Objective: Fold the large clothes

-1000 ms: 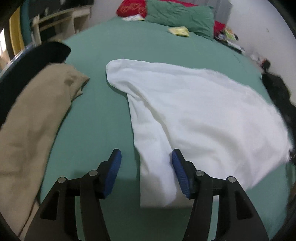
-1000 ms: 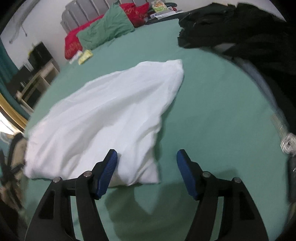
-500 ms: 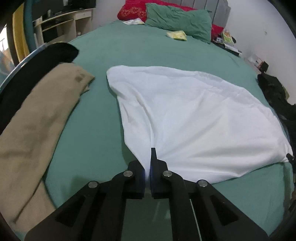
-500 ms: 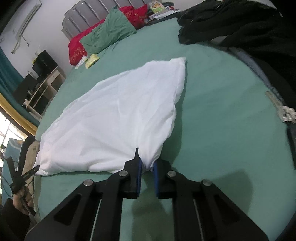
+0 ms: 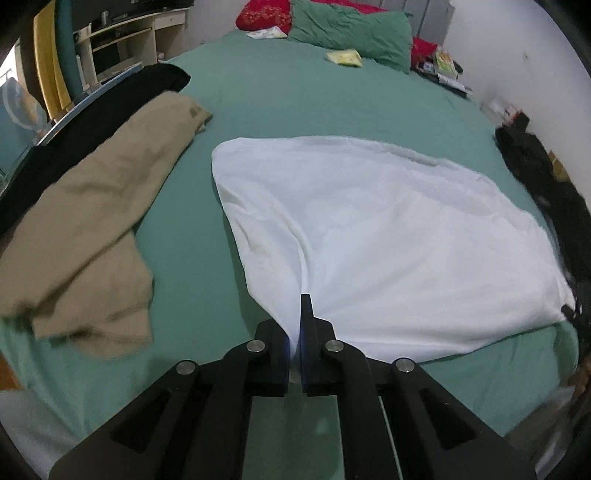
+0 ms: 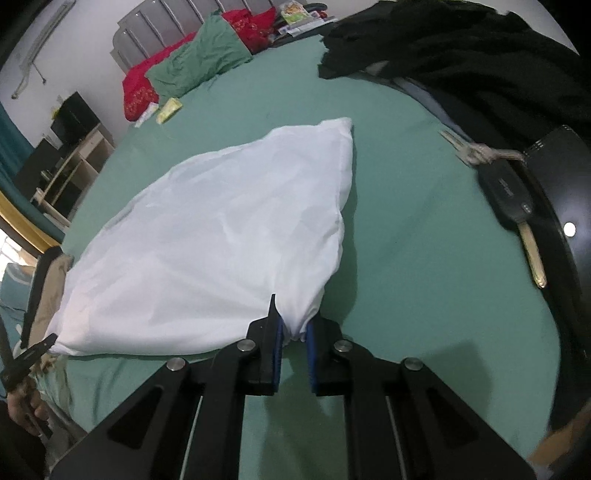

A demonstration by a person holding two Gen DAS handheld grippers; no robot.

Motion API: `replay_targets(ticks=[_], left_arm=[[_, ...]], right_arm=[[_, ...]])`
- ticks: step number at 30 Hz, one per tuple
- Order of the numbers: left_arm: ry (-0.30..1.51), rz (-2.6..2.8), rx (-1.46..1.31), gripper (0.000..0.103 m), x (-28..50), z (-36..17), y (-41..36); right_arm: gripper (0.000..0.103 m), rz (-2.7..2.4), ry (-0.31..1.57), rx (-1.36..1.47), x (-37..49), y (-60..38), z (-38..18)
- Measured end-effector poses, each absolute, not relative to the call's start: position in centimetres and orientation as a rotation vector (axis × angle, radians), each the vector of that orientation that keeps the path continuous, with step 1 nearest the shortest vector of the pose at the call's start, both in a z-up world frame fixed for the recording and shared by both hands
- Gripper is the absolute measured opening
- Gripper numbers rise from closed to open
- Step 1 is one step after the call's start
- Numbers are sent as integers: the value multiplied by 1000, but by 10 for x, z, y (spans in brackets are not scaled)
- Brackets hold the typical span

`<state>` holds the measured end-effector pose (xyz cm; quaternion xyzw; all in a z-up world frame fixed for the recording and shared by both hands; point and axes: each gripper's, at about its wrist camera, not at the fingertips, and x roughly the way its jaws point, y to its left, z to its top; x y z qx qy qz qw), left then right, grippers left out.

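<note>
A white garment (image 5: 388,236) lies spread across the middle of a green bed sheet (image 5: 295,103), its near edge gathered into two corners at the bottom of each frame; the left gripper (image 5: 295,332) is clamped tight on one corner, the cloth pinched thin between its blue pads; the right gripper (image 6: 293,332) is closed on the other corner, a thicker bunch of fabric filling the small gap between its pads. In both wrist views the garment fans up and away from the jaws toward the head of the bed, its long axis running side to side between the two grips, so that each hand sits at its own end and neither is nearer. The coming fold appears to turn on carrying this near edge up the frame onto the far edge, and the sheet beyond that far edge looks bare as far as the green pillow (image 5: 351,33). Room at the sides is tighter: a tan garment (image 5: 92,221) lies well apart at the left of the left view, with dark clothing (image 5: 546,177) close along the white cloth's right edge; in the right view a black heap (image 6: 461,55) fills the upper right, and a car key (image 6: 517,206) rests on the sheet at the right, clear of the cloth.
</note>
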<state>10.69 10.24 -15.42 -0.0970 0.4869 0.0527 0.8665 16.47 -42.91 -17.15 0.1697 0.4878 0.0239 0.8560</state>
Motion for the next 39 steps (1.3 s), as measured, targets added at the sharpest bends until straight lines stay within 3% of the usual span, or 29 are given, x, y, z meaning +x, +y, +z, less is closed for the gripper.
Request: replay_targets(ticks=[5, 9, 11, 13, 17, 19, 29, 39], left_arm=[[1079, 128, -196, 8, 99, -171, 99], [1078, 149, -175, 10, 96, -166, 95], [1076, 148, -186, 13, 92, -162, 95], [1062, 167, -173, 28, 88, -155, 94], [1018, 187, -162, 29, 84, -137, 93], [994, 221, -154, 36, 83, -128, 95], [921, 150, -171, 41, 112, -107, 74], [1051, -51, -134, 41, 244, -142, 12]], right_arm=[[11, 31, 1067, 302, 157, -426, -181], [18, 26, 1075, 304, 159, -427, -180], [26, -7, 1069, 295, 159, -428, -176], [36, -56, 1030, 248, 155, -424, -167], [54, -117, 912, 167, 153, -415, -142], [62, -142, 867, 135, 152, -411, -134], [64, 77, 850, 90, 197, -350, -136], [64, 205, 915, 10, 252, -314, -160]])
